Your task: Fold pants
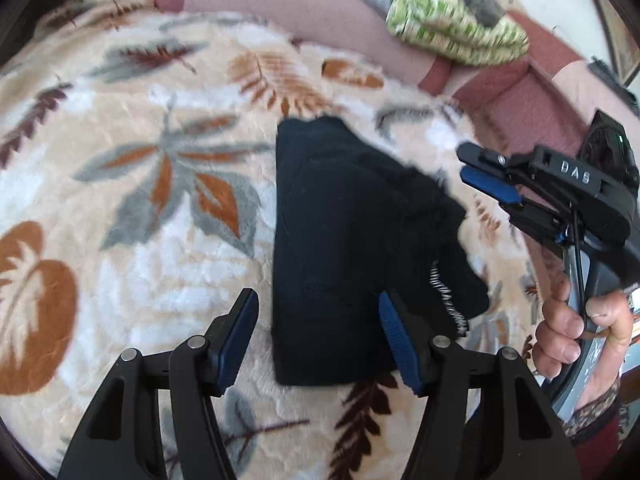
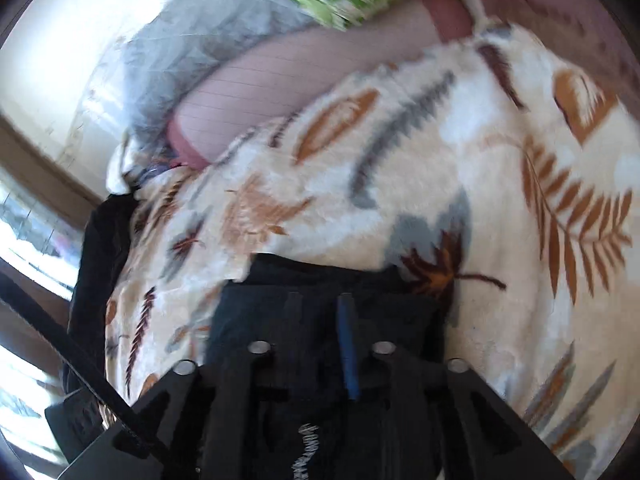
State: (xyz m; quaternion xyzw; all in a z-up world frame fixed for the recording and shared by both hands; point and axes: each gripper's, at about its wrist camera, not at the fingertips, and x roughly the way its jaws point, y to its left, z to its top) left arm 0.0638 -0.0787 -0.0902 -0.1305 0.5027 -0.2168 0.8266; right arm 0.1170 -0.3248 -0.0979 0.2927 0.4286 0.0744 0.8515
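The black pants [image 1: 340, 240] lie folded into a compact bundle on a leaf-patterned blanket [image 1: 140, 160]; a white zigzag-stitched edge shows at the bundle's right. My left gripper [image 1: 316, 316] is open just above the bundle's near edge, holding nothing. My right gripper [image 1: 476, 168] hovers to the right of the bundle, its jaws nearly together and empty. In the right wrist view the right gripper [image 2: 318, 304] sits over the pants [image 2: 320, 292], fingers close together.
A green patterned cloth [image 1: 452, 12] lies on pink bedding [image 1: 280, 4] beyond the blanket. In the right wrist view another dark garment [image 2: 100, 248] hangs at the blanket's left edge, with a bright window behind.
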